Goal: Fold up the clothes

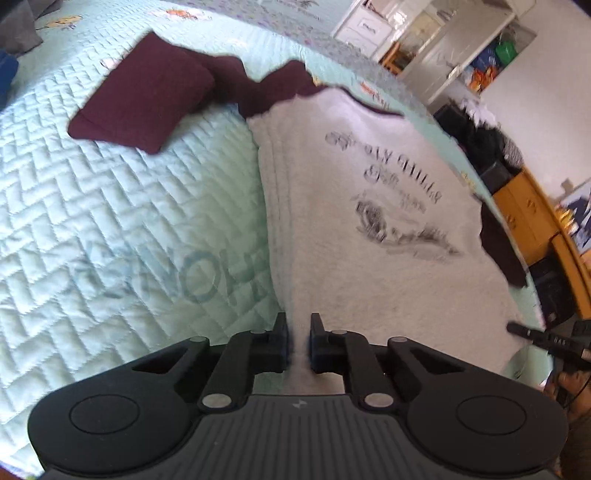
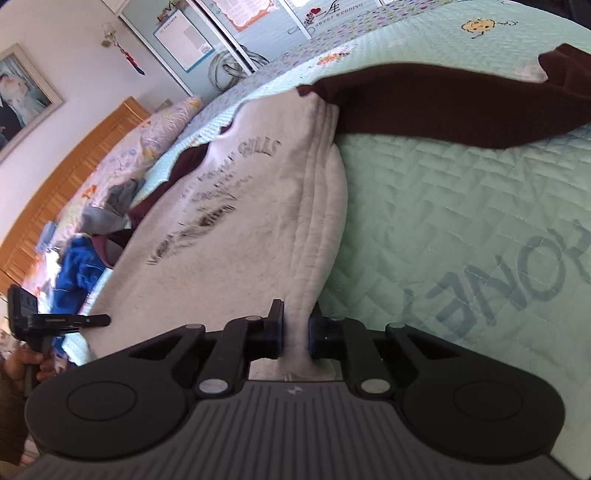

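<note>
The bed [image 1: 110, 192] carries a pale mint quilt stitched in a herringbone pattern, with large faded teal letters printed on it and small cartoon figures near its far edge. In the left wrist view, a grey cloth and something blue lie at the far left corner. A dark maroon sleeve [image 1: 144, 96] lies folded on the quilt, joined to the white sweater [image 1: 369, 221] that spreads across the middle, its black lettering and graphic facing up. A second maroon sleeve [image 1: 502, 243] hangs at the sweater's right edge. Beyond the bed stand white cabinets [image 1: 424, 33] with coloured items on a shelf, a dark heap of clothes and a wooden dresser [image 1: 528, 218].

In the right wrist view, a framed picture [image 2: 22, 96] hangs on the wall at the left, above a wooden headboard [image 2: 74, 166]. A pile of blue and grey clothes [image 2: 85, 251] lies on the bed beside the sweater, and posters cover the far wall.

The left gripper [image 1: 298, 341] has its jaws drawn nearly together, pinching the sweater's near hem. The right gripper [image 2: 295, 332] likewise has its jaws close, clamping a bunched fold of the sweater's side edge, where layers stack in ridges. Each view catches the other gripper at its edge, held in a hand [image 2: 26, 363].
</note>
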Available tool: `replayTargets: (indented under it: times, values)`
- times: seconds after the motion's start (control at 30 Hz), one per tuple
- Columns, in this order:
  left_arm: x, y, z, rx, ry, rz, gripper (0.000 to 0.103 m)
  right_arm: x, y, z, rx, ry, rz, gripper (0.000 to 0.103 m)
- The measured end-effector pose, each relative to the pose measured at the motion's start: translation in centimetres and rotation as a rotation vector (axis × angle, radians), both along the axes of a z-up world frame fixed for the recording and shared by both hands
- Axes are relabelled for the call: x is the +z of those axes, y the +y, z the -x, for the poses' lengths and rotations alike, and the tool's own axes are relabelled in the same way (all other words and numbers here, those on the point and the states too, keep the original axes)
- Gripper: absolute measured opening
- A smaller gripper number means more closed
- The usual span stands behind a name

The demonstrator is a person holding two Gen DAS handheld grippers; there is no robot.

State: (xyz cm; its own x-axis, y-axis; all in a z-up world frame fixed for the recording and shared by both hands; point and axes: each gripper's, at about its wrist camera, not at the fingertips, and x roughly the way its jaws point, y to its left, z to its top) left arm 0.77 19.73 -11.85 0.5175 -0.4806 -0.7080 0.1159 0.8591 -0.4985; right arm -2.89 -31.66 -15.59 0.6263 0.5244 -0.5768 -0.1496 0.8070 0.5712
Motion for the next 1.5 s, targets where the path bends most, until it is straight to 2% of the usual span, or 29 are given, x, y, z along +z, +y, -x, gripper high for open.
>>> replayTargets:
  times: [0.07,0.17,0.23,0.3,0.4,0.5,0.67,0.77,0.87,0.97,1.03,1.13,1.2,1.23,1.3,1.33,1.43,1.5]
  values:
    - [0.8,0.5,0.2,0.003,-0.004,0.016,0.011,0.9,-0.1,0.2,0.013,0.002,-0.024,0.014]
    - [0.4,0.6,0.4,-0.010,0.015,-0.012,0.011,1.6,-0.3,0.4,0.026,0.015,-0.049,0.014]
    - [-1.0,0.5,0.3,-0.009,0.055,-0.035,0.011,0.8,-0.5,0.3,0.022,0.051,-0.034,0.014]
    - [-2.5,0.5,0.0,0.013,0.077,-0.026,0.013,-1.1,-0.6,0.1,0.017,0.103,-0.020,0.014]
    - [-2.3,0.6,-0.1,0.036,0.038,-0.029,0.016,-2.3,-0.9,0.4,-0.026,0.090,-0.041,0.014]
    - [-1.4,0.5,-0.2,0.061,-0.016,-0.079,0.020,-1.7,-0.3,0.7,-0.024,0.049,0.017,0.015]
    - [-1.5,0.7,-0.6,0.090,-0.021,-0.086,0.022,-1.1,0.8,0.2,-0.036,0.010,0.108,0.016]
    - [-1.4,0.8,-0.3,0.073,-0.017,-0.094,0.024,-1.5,0.0,0.0,-0.024,0.032,0.077,0.018]
    - [-0.9,1.3,0.5,0.081,-0.027,-0.100,0.031,-1.6,-1.2,0.4,-0.038,0.042,0.021,0.023]
    - [0.2,1.8,1.9,0.128,-0.059,-0.140,0.043,-0.9,-1.5,1.3,-0.084,0.014,0.043,0.034]
    - [1.2,2.2,2.9,0.177,-0.089,-0.179,0.044,0.2,-1.4,2.2,-0.146,-0.027,0.106,0.049]
    - [3.1,2.5,4.5,0.229,-0.163,-0.189,0.046,2.7,-0.2,3.4,-0.226,-0.135,0.267,0.051]
    - [4.5,1.9,5.0,0.213,-0.221,-0.156,0.051,4.7,1.4,3.8,-0.179,-0.227,0.306,0.051]
    - [5.1,1.3,5.2,0.193,-0.250,-0.136,0.054,5.4,2.4,3.4,-0.113,-0.255,0.282,0.051]
    - [5.9,-0.6,5.0,0.105,-0.304,-0.084,0.069,6.2,4.9,2.2,0.039,-0.276,0.206,0.052]
    - [6.1,-2.0,4.6,0.050,-0.317,-0.066,0.072,6.3,6.3,1.3,0.110,-0.277,0.160,0.053]
    - [5.1,-6.5,2.9,-0.086,-0.302,-0.055,0.076,5.3,9.9,-2.5,0.257,-0.247,0.038,0.054]
    - [3.3,-9.0,0.9,-0.120,-0.270,-0.096,0.076,2.7,10.7,-7.1,0.280,-0.141,-0.024,0.056]
